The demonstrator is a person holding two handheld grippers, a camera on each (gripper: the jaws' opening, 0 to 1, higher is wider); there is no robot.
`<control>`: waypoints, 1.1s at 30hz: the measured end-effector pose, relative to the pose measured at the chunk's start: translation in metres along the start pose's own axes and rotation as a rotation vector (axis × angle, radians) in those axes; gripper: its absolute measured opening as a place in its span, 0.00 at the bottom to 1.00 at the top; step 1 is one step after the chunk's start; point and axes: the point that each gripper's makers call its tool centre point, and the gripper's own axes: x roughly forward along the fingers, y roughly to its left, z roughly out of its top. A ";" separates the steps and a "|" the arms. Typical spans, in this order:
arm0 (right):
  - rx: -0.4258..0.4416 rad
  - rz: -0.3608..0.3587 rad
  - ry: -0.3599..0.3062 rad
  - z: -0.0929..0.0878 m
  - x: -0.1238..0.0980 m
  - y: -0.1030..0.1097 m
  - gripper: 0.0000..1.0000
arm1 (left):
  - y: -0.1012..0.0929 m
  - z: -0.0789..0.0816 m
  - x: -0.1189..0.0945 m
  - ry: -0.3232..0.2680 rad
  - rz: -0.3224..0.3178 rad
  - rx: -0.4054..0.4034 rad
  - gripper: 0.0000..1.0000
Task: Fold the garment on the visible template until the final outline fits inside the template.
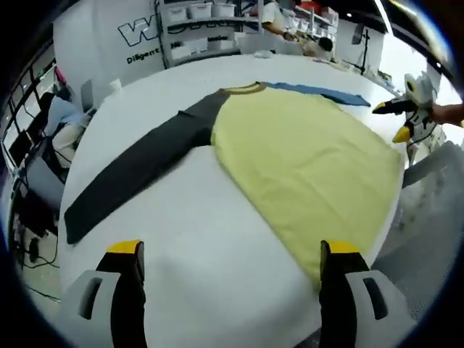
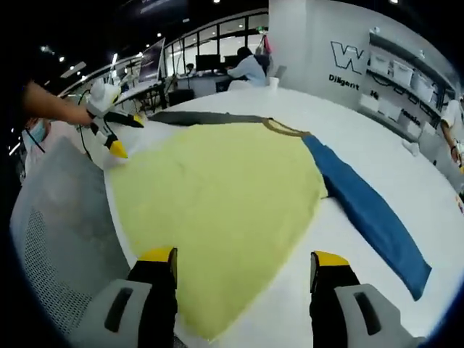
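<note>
I see the yellow shirt (image 1: 304, 167) spread flat on the white worktop (image 1: 181, 246), dark sleeve (image 1: 138, 170) and blue sleeve (image 2: 366, 206) extended. Left gripper (image 1: 230, 254) and right gripper (image 2: 243, 261): fingers open, empty, above the hem.

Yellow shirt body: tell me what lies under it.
The yellow shirt body lies flat on the white table. Whatever sits beneath the cloth, template included, is covered.

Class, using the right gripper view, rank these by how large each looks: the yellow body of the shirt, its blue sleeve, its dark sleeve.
1. yellow body, plainly largest.
2. blue sleeve.
3. dark sleeve, a thin strip; it lies farther from the camera, so its true size against the blue sleeve is unsure.
</note>
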 end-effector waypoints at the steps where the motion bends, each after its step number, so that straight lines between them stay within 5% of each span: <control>1: 0.006 -0.004 -0.027 0.006 -0.001 0.000 0.76 | 0.003 0.000 -0.003 -0.002 0.007 -0.014 0.99; 6: 0.034 -0.015 -0.164 0.035 -0.008 0.001 0.90 | 0.017 0.007 -0.013 -0.047 0.037 -0.102 0.98; 9: 0.070 -0.014 -0.188 0.043 -0.012 0.006 0.96 | 0.026 0.010 -0.016 -0.070 0.046 -0.126 0.98; 19: 0.073 -0.069 -0.157 0.039 -0.019 0.015 0.99 | 0.064 0.018 -0.022 -0.165 0.112 -0.208 0.95; 28: 0.045 -0.084 -0.099 0.030 -0.021 0.019 0.99 | 0.060 0.014 -0.032 -0.187 0.099 -0.211 0.93; 33: -0.011 -0.045 -0.087 0.028 -0.022 0.022 0.99 | 0.069 0.016 -0.043 -0.188 0.150 -0.252 0.92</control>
